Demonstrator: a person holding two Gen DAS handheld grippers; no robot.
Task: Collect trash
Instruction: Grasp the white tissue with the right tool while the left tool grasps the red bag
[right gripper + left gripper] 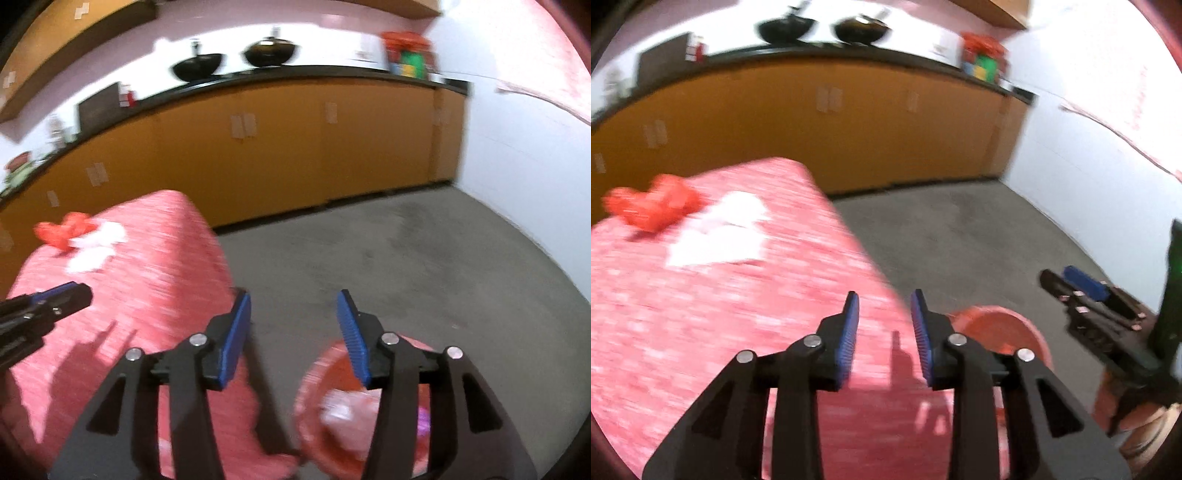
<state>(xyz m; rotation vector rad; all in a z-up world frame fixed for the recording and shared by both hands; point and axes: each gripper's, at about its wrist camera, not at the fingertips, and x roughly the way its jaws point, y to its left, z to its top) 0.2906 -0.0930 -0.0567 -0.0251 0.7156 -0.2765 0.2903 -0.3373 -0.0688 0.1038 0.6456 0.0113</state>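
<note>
Over on the far left of the table (701, 332), which wears a pink-and-white flecked cloth, a crumpled red wrapper (653, 206) lies near the far edge, and just beside it, touching or nearly so, sit scraps of white paper (720, 236). Both pictures are smeared with motion, so their exact shapes are hard to make out. Nearer to me, the left gripper (884, 332) hangs over the table's right edge with its blue-padded fingers parted and nothing between them. To its right, down on the grey concrete floor (960, 240) close against the table's side, stands a red bin (314, 387) with some pale and pinkish crumpled rubbish already inside. The right gripper (293, 339) hovers above the bin and the gap between it and the table, its jaws spread wide and empty. Behind everything runs a long row of orange cabinets (295, 147) under a dark counter, where two black woks (236, 62) rest.
</note>
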